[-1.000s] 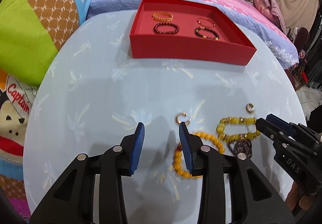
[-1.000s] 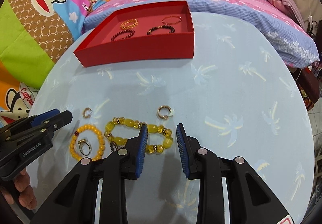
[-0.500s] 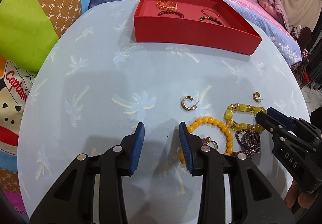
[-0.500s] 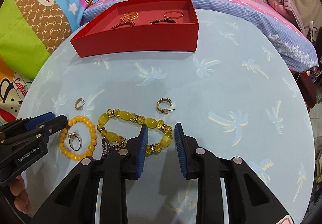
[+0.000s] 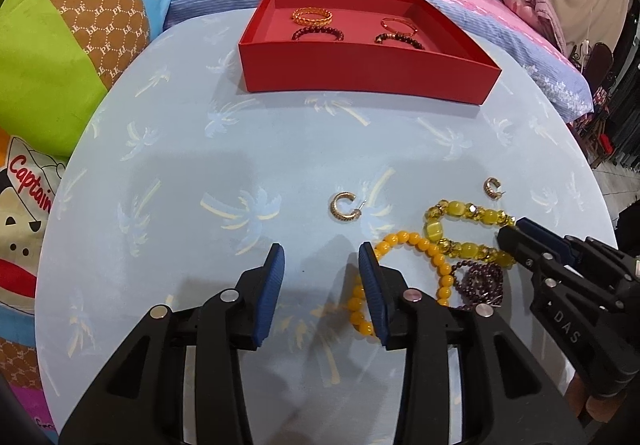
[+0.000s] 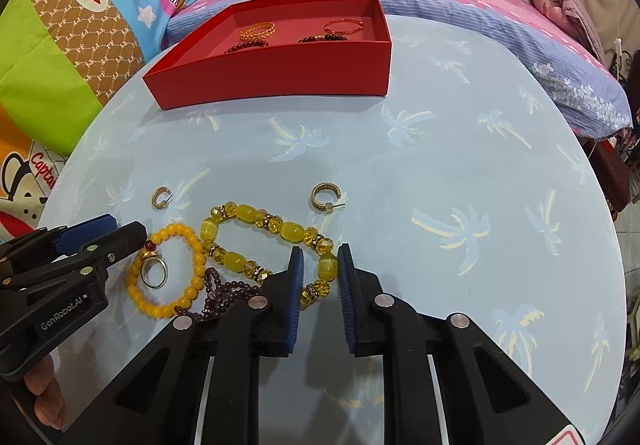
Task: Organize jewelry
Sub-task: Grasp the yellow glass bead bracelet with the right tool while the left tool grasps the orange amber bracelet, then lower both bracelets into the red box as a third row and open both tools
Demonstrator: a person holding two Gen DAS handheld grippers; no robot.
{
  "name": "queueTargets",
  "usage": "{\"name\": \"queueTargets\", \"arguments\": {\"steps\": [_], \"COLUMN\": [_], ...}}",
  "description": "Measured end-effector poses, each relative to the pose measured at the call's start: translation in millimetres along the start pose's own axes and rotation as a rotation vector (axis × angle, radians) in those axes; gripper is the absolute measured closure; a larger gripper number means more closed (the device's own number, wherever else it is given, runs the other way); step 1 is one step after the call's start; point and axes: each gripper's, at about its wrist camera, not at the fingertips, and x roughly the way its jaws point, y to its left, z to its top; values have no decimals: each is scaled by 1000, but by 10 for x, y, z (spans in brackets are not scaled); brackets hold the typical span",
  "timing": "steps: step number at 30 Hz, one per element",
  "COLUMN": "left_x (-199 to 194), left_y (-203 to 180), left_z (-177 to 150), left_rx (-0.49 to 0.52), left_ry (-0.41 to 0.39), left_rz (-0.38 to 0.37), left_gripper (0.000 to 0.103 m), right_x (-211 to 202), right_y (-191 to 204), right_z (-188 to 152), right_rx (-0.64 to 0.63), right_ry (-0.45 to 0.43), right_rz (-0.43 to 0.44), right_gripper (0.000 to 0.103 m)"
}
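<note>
Yellow bracelet (image 6: 280, 235), end between right jaws

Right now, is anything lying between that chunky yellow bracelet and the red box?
Nothing visible: bare tablecloth runs from the yellow bracelet to the red box; the hoop earring sits slightly aside.

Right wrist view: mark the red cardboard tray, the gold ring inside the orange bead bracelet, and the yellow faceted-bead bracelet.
Red cardboard tray (image 6: 280, 75): right wrist view, front wall.
Gold ring (image 6: 154, 272): right wrist view, left band.
Yellow faceted-bead bracelet (image 6: 245, 211): right wrist view, large top bead.
</note>
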Motion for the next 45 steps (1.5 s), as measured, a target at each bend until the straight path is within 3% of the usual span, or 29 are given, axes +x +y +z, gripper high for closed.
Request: {"name": "queueTargets", "arguments": {"steps": [3, 11, 19, 25, 34, 45], "left_x": [-36, 82, 91, 80, 13, -330], "left_y": [-20, -100, -186, -193, -189, -288], "left_z": [21, -40, -95, -62, -20, 177], "left_rx": [-6, 25, 84, 90, 79, 94], "left_ry": [-5, 21, -12, -4, 14, -44], "left_rz": [-14, -19, 28, 4, -18, -65], "left_gripper": [58, 58, 60, 93, 96, 96], "right_x": [-6, -17, -18, -19, -107, -466], "right_y": [-8, -28, -10, -7, 5, 72], "right_z": [-4, -17, -28, -25, 3, 213], "right_rx": [7, 14, 10, 14, 21, 13], "right_ry": [1, 6, 3, 8, 0, -85], "right_rz": [6, 5, -2, 2, 23, 70], "right_gripper": [87, 92, 92, 93, 93, 94]}}
